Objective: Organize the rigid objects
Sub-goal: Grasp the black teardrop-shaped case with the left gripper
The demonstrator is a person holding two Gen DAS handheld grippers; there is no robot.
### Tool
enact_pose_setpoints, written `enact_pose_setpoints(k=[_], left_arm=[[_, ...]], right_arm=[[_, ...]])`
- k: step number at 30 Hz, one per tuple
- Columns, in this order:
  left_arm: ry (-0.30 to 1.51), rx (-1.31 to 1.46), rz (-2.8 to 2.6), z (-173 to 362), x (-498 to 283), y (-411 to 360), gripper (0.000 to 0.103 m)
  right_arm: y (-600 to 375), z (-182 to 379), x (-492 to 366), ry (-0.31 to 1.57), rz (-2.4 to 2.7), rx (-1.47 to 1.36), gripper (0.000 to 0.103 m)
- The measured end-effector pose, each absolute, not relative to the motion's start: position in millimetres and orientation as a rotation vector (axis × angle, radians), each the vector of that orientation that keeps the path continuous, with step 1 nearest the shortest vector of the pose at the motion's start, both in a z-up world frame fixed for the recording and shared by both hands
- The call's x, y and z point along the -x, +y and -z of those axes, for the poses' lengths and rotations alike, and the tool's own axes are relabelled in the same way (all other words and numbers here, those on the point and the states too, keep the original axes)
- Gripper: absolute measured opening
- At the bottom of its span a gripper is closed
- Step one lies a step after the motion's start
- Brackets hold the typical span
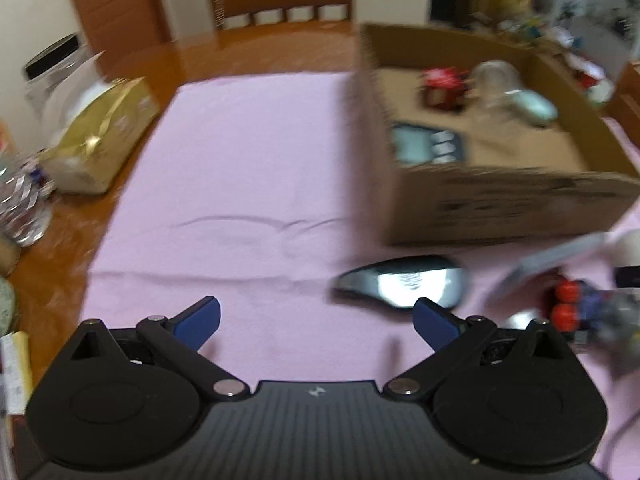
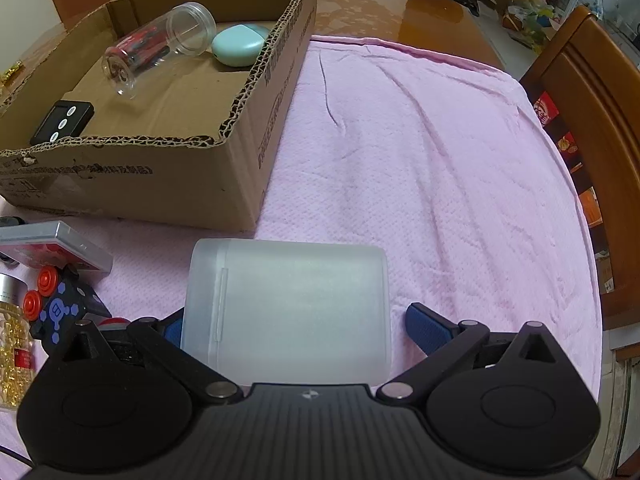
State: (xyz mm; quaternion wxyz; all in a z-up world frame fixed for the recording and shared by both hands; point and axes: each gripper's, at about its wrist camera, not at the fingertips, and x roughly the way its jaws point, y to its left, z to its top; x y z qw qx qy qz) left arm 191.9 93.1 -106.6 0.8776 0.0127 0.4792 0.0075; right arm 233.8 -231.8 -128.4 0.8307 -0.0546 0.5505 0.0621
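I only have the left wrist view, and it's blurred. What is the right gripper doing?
Observer: The right gripper is open, with a frosted box between its fingers; the finger in view does not touch it.
Operator: Is that clear thing in the carton upright?
Observer: No. The jar lies on its side in the carton, next to a teal case.
Operator: And the dark thing in the near corner?
Observer: A black timer with three round white buttons, lying flat.
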Motion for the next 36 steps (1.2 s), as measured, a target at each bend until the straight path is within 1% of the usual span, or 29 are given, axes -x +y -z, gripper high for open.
enact_pose_setpoints(k=[6,14,19,25,36], left_arm=[[0.995,0.032,0.05,115,-206,77,0.102],[1.057,0.032,0.047,135,-217,67,0.102],[1.059,-0.017,0.003,137,-216,69,0.103],[1.069,0.011,-0.038,136,-215,86,0.102],[1.075,0.029,-0.065,136,-218,79,0.102]], right_arm=[[-232,129,-234,1.167,-0.133,0.116,0.103],[-232,128,-234,1.165,-0.132,0.114,0.103],[-232,128,-234,1.167,-0.137,0.117,0.103],[-235,128,-234,1.172,-0.161,0.133,0.103],[-231,127,-244,1.239,-0.141,0.142,0.103]])
